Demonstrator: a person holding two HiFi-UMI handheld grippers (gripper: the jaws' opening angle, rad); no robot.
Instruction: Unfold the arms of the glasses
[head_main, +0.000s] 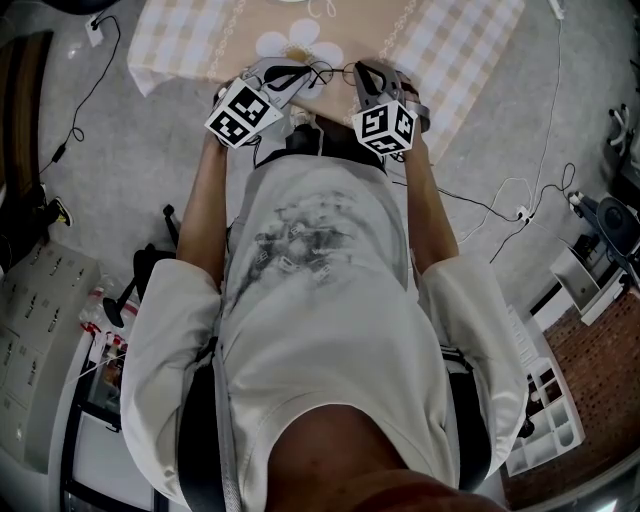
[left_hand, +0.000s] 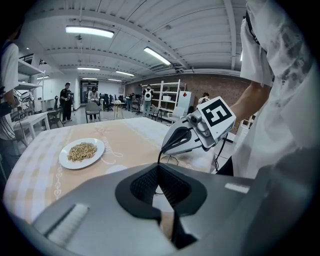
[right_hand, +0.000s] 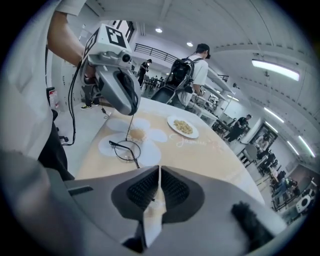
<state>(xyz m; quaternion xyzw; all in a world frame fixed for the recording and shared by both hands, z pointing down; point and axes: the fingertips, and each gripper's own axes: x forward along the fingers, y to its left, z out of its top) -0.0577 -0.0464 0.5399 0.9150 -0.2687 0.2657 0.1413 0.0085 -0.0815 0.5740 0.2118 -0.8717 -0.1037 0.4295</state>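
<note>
Thin black round-lens glasses (head_main: 325, 70) hang between my two grippers, just above the near edge of the beige checked table (head_main: 455, 60). My left gripper (head_main: 303, 77) is shut on one thin arm. In the right gripper view that arm drops from the left gripper (right_hand: 132, 113) to the lens (right_hand: 127, 149) over a white flower print. My right gripper (right_hand: 159, 171) is shut on the other arm, which runs from the lens into its jaws. In the left gripper view, the right gripper (left_hand: 161, 149) hangs over the left gripper (left_hand: 158, 169), a black arm between them, next to a lens loop (left_hand: 173, 160).
A white plate of grains (left_hand: 81, 152) sits further in on the table, also the plate (right_hand: 183, 127) in the right gripper view. Cables (head_main: 520, 210) trail on the grey floor beside me. A white rack (head_main: 545, 425) stands at the right. People (right_hand: 192, 67) stand beyond the table.
</note>
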